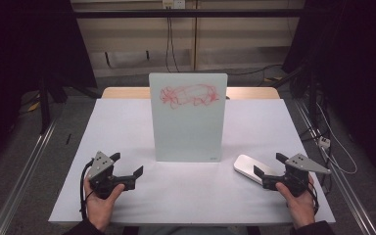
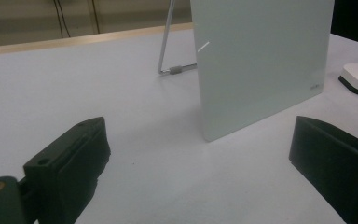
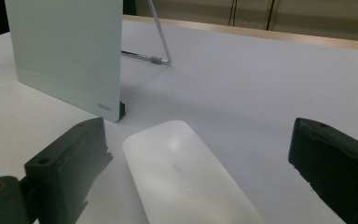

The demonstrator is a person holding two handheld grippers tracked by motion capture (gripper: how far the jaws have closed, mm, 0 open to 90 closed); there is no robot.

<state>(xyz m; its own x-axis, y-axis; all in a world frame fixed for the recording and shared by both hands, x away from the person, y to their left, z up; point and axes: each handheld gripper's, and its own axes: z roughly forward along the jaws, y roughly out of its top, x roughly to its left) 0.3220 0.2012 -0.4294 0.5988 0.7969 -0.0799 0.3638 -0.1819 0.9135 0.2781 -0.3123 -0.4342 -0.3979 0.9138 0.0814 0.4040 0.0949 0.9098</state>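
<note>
My right hand-held gripper (image 1: 269, 166) gapes empty around the white oblong plastic eraser (image 3: 186, 182); a careless closing could skid it into the upright scribbled glass whiteboard (image 1: 188, 122).

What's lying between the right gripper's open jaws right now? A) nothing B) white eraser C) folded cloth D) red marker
B: the right gripper has its jaws wide apart with the white eraser lying flat on the table between them, untouched.
</note>
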